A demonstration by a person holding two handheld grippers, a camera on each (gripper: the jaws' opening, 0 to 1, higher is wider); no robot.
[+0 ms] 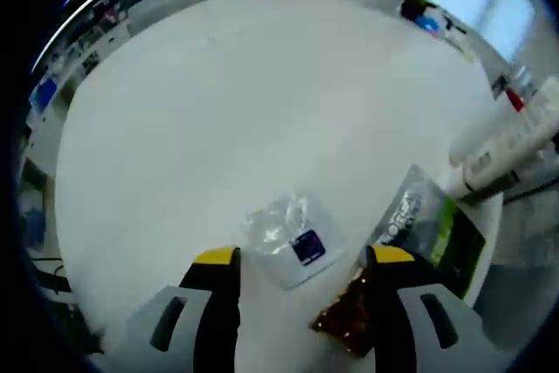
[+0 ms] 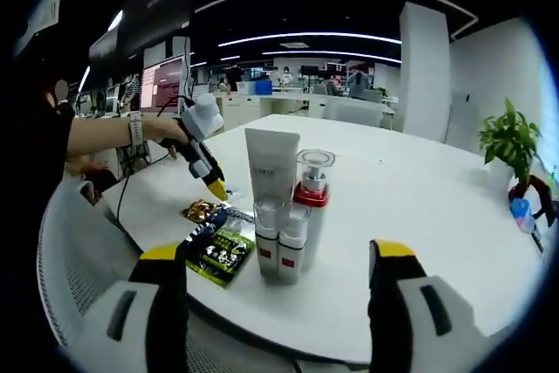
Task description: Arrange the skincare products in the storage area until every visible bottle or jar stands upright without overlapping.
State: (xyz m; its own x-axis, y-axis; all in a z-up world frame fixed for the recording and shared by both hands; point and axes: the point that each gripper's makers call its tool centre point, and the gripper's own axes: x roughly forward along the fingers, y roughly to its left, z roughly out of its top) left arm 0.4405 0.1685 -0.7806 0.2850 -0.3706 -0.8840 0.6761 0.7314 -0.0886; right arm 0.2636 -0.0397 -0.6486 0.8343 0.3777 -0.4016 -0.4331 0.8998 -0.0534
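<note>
1. Yellow-tipped jaws of the right gripper (image 2: pixel 284 259) stand released, grasping nothing.
2. Skincare bottles (image 2: pixel 286 216) stand upright at twelve o'clock, touching in a cluster.
3. Left gripper (image 1: pixel 304 261) likewise released, over sachets (image 1: pixel 288 233).
4. Advice: close on one bottle squarely, low on its body.

Bright ceiling strip lights, glaring blurred tabletop, fisheye bending at edges

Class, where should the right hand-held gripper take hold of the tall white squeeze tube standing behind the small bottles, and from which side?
Grip the tall white squeeze tube across its flat upper body, coming down from above: small red-banded bottles block its base.
</note>
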